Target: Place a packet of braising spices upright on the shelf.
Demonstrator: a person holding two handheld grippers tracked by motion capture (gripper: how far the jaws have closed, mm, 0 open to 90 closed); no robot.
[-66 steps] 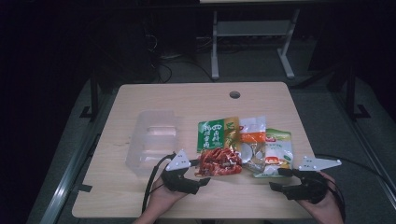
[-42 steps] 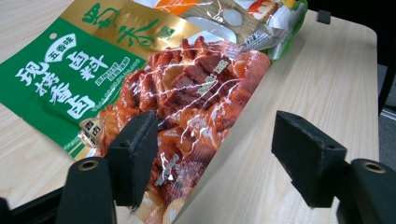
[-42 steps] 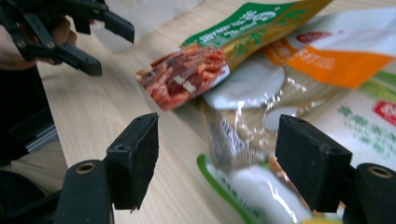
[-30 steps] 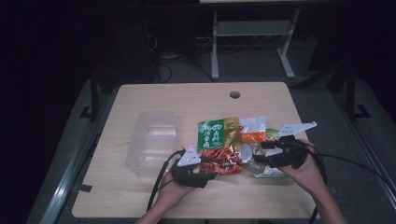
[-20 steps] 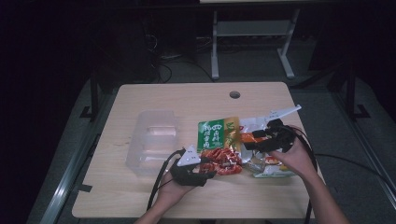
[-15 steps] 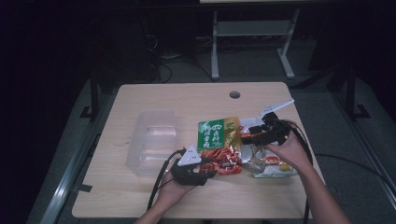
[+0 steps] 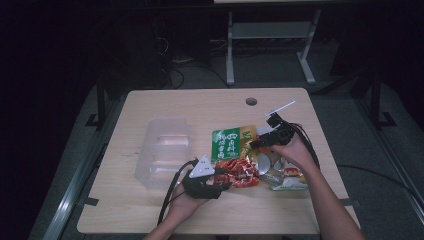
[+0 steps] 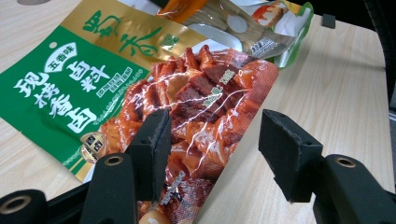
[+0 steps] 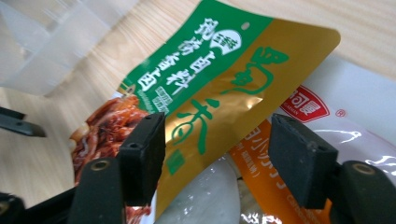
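Note:
A red packet of braised meat [image 7: 241, 173] lies on the table, overlapping a green-and-gold packet [image 7: 229, 144]. My left gripper [image 7: 225, 183] rests at the red packet's [image 8: 205, 102] near end. Its jaws have just been opening a little and stand open, one over the foil, the other over bare wood. My right gripper [image 7: 255, 144] reaches in from the right. Its jaws have just been closing but stand open astride the gold corner of the green-and-gold packet [image 9: 219, 79], pads clear of it.
A clear plastic container [image 7: 162, 150] stands left of the packets. More packets lie under and right of the gold one: a white one with a red logo [image 9: 345, 112], an orange one [image 9: 254, 154], and a green-rimmed one [image 7: 287, 177]. A cable hole [image 7: 251, 101] marks the table's far side.
My right gripper has travelled from the table's front right, left and away, to the green-and-gold packet. The left gripper has stayed at the red packet.

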